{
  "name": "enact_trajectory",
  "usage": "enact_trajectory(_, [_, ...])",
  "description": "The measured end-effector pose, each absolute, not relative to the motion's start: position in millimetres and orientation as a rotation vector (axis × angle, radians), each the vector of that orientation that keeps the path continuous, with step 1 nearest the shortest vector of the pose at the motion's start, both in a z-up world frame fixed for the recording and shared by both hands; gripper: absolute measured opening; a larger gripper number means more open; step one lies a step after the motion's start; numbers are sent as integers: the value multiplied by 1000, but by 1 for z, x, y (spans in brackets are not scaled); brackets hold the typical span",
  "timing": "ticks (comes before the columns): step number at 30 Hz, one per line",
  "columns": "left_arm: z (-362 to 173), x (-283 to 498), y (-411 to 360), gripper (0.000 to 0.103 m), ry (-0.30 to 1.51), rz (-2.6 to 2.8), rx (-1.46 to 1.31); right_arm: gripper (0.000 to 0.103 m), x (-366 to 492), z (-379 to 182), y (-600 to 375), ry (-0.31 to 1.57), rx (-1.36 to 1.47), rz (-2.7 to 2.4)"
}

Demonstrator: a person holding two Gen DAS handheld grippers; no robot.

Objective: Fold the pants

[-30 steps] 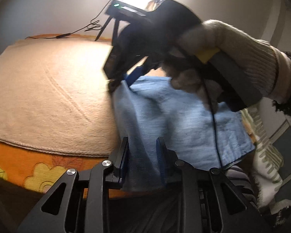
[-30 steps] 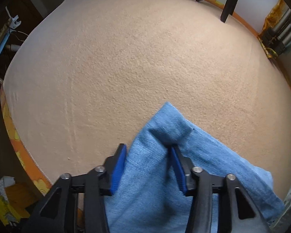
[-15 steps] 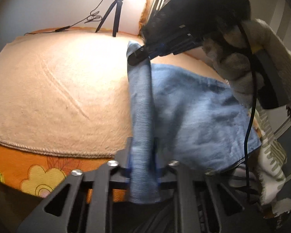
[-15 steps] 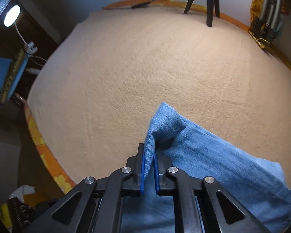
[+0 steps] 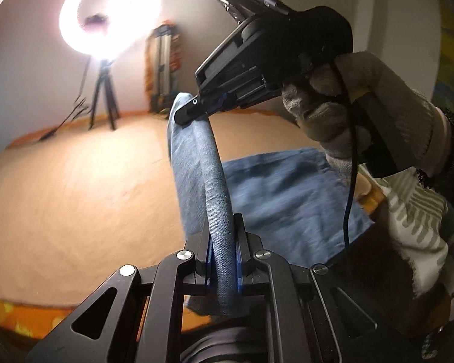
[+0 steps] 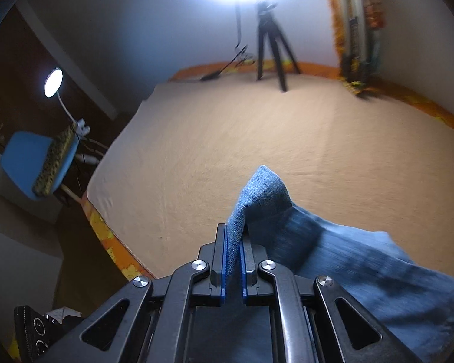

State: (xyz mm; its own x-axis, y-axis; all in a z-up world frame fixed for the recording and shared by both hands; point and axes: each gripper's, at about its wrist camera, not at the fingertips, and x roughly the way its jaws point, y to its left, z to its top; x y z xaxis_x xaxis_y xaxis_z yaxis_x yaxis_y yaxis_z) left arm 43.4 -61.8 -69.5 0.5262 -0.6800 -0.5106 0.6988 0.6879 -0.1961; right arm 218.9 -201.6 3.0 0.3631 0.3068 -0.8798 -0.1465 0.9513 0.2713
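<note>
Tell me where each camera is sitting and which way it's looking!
Left wrist view: sits on the left gripper, looking forward over the blue denim pants on the beige blanket; shows the right gripper and a gloved hand.
Right wrist view: sits on the right gripper, looking down its fingers at the pinched pants corner and a blue chair; only its own fingers show.
Both share: pants, blanket, the black tripod under the bright ring light.

Both tools are black, with angular linkage arms, round silver screws and 2 blue-padded fingers each. The right gripper (image 5: pixel 193 110) has a green indicator light above its body and a dark cable hanging below. A cream knit glove (image 5: pixel 363 106) meets a dark fuzzy sleeve (image 5: pixel 451 151).
</note>
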Motion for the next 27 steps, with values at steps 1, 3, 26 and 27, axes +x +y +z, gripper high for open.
enact_trajectory(1, [-65,41,-70,9,586,-840,45,4,215,7,-209,1155,160,285])
enact_trajectory(3, [-59,38,-82,9,575,-864,62,4,206,16,-226,1137,167,266])
enact_trajectory(26, [-26,10,-160,46,576,-1072,149,2,109,17,-440,1083,293,21])
enact_trajectory(27, [-26,13,-160,46,580,-1056,155,1,107,13,-448,1089,294,9])
